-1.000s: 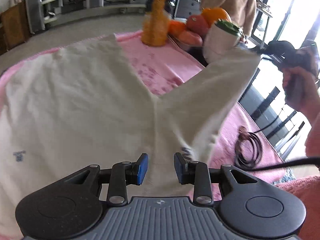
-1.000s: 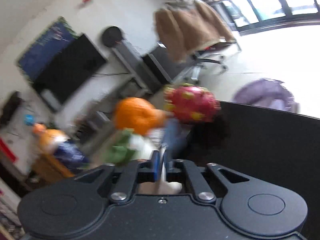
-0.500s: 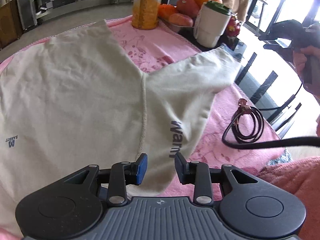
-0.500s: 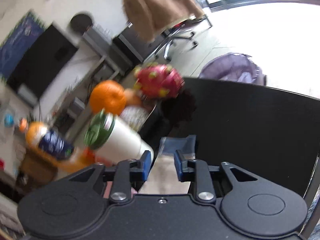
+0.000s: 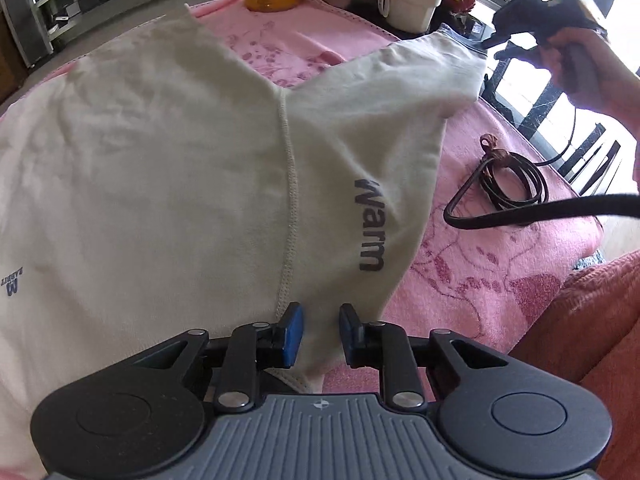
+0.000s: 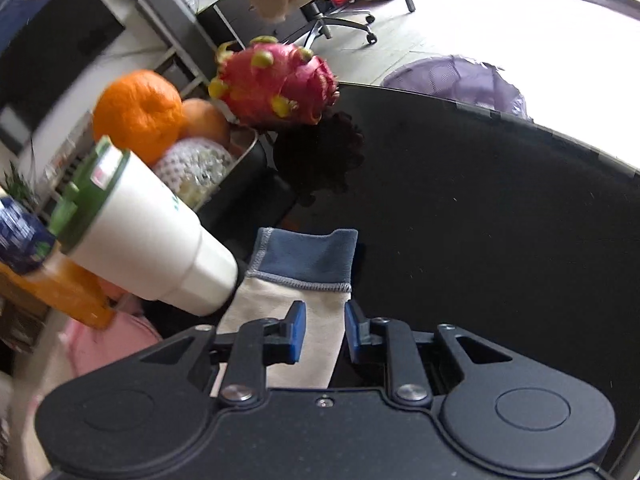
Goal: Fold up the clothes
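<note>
- Cream shirt (image 5: pixel 160 168) spread on the pink cloth (image 5: pixel 500 272), one sleeve (image 5: pixel 400 92) stretched out toward the far right, ending in a blue cuff (image 6: pixel 308 260).
- Sleeve's long axis: from the armpit seam (image 5: pixel 288 184) near the left claw (image 5: pixel 320 334) out to the cuff at the right claw (image 6: pixel 324 334); cuff end pointing away over the dark tabletop (image 6: pixel 500 220), just beside the white cup (image 6: pixel 160 248).
- Left claw: jaws closing, sleeve's near edge between the pads, gaps visible on both sides, so not yet pinched.
- Right claw: jaws closing too, cream cloth just short of the cuff between them, right pad apparently clear of it.
- Each claw at its own end of the sleeve: right nearer the cuff, left nearer the armpit.
- Likely next: both pinches finished, then the sleeve carried leftward across its long axis onto the shirt body.
- Coiled cord (image 5: pixel 508 184) on the cloth right of the sleeve, apart from it.
</note>
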A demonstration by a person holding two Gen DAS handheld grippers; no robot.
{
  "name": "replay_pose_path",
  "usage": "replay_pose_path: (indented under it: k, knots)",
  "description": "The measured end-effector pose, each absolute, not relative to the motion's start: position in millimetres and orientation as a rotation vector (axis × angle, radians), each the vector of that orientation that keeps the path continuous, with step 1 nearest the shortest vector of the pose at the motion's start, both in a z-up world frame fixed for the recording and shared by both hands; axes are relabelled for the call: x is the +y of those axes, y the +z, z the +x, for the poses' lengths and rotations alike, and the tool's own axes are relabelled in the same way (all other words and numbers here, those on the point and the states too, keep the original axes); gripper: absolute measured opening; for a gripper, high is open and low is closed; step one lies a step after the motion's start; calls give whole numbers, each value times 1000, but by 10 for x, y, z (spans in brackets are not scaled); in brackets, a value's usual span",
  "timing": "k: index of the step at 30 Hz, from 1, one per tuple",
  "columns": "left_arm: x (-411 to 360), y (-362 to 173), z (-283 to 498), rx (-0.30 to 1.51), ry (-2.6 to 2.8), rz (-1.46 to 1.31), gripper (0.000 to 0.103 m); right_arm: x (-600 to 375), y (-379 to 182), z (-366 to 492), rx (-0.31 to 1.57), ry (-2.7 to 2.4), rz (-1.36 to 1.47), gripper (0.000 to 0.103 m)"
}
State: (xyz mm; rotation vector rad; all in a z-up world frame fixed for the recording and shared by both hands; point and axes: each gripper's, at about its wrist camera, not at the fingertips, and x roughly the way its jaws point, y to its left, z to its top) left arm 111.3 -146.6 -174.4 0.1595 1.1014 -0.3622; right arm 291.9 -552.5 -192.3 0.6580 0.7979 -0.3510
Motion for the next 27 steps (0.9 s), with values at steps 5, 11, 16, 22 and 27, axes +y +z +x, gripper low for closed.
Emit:
replay_pose_path:
  k: [5, 11, 16, 22, 27]
  knots:
    - [-1464, -1740, 1112, 1105, -384, 175, 21, -5380, -2001, 3139, 839, -352, 489, 5]
    - [-1487, -1732, 1117, 1110, -403, 194, 21, -5066, -2025, 3308, 870, -381, 174, 0]
    - [-1506, -1734, 1103, 1118, -456, 254, 21, -4871, -2097, 3433, 864, -481, -56, 0]
    - [-1470, -1705, 1081, 1109, -466, 229, 19, -4927, -1758, 3263, 820, -469, 74, 1]
    - [-1500, -1584, 1000, 1059, -497, 146, 19, -5117, -1535, 2924, 914, -293, 418, 4]
